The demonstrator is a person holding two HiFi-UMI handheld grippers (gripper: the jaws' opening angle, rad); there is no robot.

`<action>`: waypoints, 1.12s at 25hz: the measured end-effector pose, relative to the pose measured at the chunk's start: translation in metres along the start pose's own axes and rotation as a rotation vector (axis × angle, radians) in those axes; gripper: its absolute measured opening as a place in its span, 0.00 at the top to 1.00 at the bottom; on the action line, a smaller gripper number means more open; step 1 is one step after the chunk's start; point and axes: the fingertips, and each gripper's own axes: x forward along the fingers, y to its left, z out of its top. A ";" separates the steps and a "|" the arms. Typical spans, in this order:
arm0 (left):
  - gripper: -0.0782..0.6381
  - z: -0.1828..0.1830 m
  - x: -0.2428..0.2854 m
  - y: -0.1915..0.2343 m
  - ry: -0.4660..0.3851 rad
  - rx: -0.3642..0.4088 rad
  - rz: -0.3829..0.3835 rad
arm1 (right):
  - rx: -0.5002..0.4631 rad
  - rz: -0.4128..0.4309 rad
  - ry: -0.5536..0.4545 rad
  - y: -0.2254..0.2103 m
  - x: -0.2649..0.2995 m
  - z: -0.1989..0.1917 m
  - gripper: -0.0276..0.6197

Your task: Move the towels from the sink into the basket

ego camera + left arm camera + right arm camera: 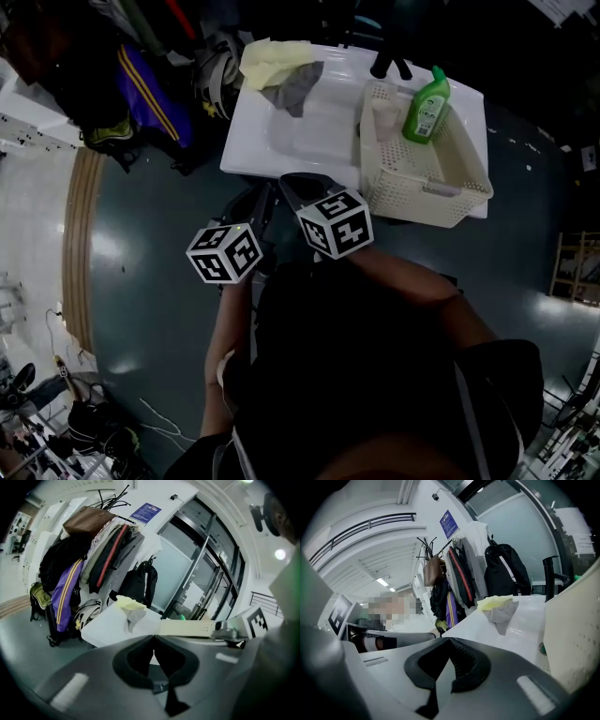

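A yellow towel [272,61] and a grey towel [298,86] lie heaped on the far left corner of the white sink [253,141]; the grey one hangs into the bowl. A cream perforated basket [450,187] sits on the sink's right side. My left gripper [258,202] and right gripper [298,183] hover side by side in front of the sink's near edge, both shut and empty. The left gripper view shows its shut jaws [153,637] short of both towels [130,607]. The right gripper's jaws [449,641] are also short of the towels [497,605] and beside the basket [574,630].
A green bottle [427,105] and a pale cup [384,117] stand inside the basket. A black faucet [389,64] rises at the sink's back. Hanging jackets and bags [141,84] and a helmet [217,70] crowd the left of the sink.
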 end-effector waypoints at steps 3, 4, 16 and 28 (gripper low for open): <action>0.88 0.002 0.006 0.000 -0.005 0.006 -0.004 | -0.002 -0.014 -0.009 -0.007 0.000 0.002 0.96; 0.88 0.003 0.009 0.000 -0.005 0.007 -0.005 | -0.001 -0.020 -0.012 -0.010 0.000 0.003 0.96; 0.88 0.029 0.049 0.018 0.069 0.054 -0.072 | 0.069 -0.112 -0.017 -0.041 0.024 0.025 0.96; 0.88 0.059 0.090 0.050 0.161 0.094 -0.152 | 0.187 -0.191 -0.049 -0.071 0.067 0.050 0.96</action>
